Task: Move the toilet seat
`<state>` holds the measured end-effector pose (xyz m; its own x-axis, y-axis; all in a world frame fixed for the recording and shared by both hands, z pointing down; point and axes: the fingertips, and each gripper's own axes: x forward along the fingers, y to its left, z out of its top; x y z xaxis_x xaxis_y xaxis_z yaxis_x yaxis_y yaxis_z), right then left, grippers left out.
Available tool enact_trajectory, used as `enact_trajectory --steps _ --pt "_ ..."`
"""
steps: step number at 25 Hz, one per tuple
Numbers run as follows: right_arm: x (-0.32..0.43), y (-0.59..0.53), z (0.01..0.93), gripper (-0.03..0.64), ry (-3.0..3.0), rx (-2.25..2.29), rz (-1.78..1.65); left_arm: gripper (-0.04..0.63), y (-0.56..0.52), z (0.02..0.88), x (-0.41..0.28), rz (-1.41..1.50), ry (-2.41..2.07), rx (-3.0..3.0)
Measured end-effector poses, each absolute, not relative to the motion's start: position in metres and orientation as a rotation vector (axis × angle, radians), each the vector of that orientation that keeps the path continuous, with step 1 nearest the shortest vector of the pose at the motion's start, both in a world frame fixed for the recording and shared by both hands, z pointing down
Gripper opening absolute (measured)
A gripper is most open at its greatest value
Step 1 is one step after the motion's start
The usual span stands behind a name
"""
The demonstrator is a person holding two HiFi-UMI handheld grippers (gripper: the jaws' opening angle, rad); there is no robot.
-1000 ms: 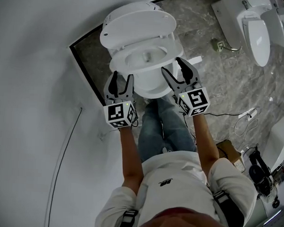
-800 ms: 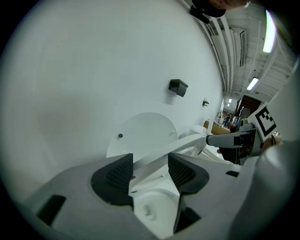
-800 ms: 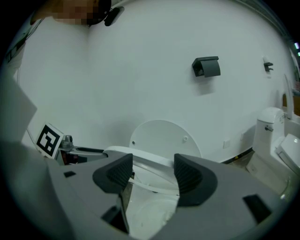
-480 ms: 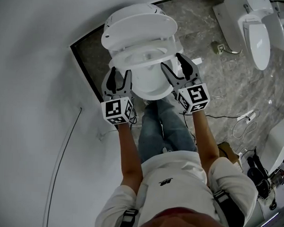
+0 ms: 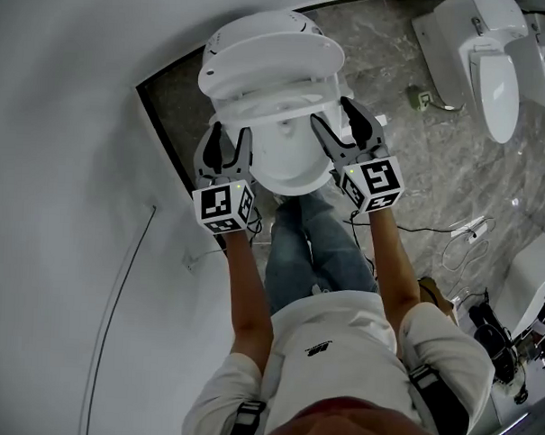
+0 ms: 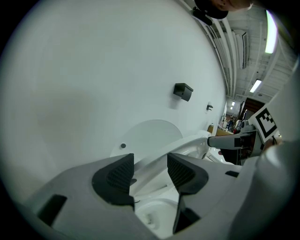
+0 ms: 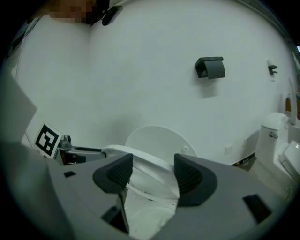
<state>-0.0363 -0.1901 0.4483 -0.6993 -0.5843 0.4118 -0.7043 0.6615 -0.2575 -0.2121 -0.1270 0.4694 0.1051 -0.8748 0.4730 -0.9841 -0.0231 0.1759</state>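
Locating the toilet seat point(image 7: 146, 163): it belongs to the white toilet that stands against the wall point(image 5: 68, 158), straight ahead of the person. It looks tilted up off the bowl point(image 5: 288, 163) at its front, under the raised lid point(image 5: 270, 59).
Seat and right hand-held gripper point(image 5: 329, 111): the gripper sits at the seat's right edge. In the right gripper view the white ring curves through the gap between the two dark pads.
Right jaws: apart, with clear space at each pad. I cannot tell whether either pad touches the seat.
Seat and left hand-held gripper point(image 5: 230, 131): the gripper sits at the seat's left edge. In the left gripper view the seat runs as a slanted white band across the gap between the pads, with the bowl's inside below it.
Left jaws: apart and not clamped on the seat. Whether they touch it is unclear.
Both grippers: they face the toilet side by side with the bowl's front between them, and each marker cube points back toward the person.
Lid: upright, leaning on the wall behind the seat.
Person: bare forearms reach forward, and legs in jeans point(image 5: 307, 241) stand just in front of the bowl.
Floor point(image 5: 439, 129): grey marbled stone, with cables point(image 5: 465, 239) lying to the right.
Further off: a second toilet point(image 5: 495, 69) stands well apart at the upper right, and a small dark box point(image 7: 211, 68) is fixed high on the wall.
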Motion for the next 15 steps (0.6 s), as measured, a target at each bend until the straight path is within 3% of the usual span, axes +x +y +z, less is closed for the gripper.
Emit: enact_trajectory --steps 15 --pt "-0.049 -0.218 0.445 0.295 -2.608 1.028 0.547 0.242 -0.153 0.466 -0.224 0.277 -1.860 1.919"
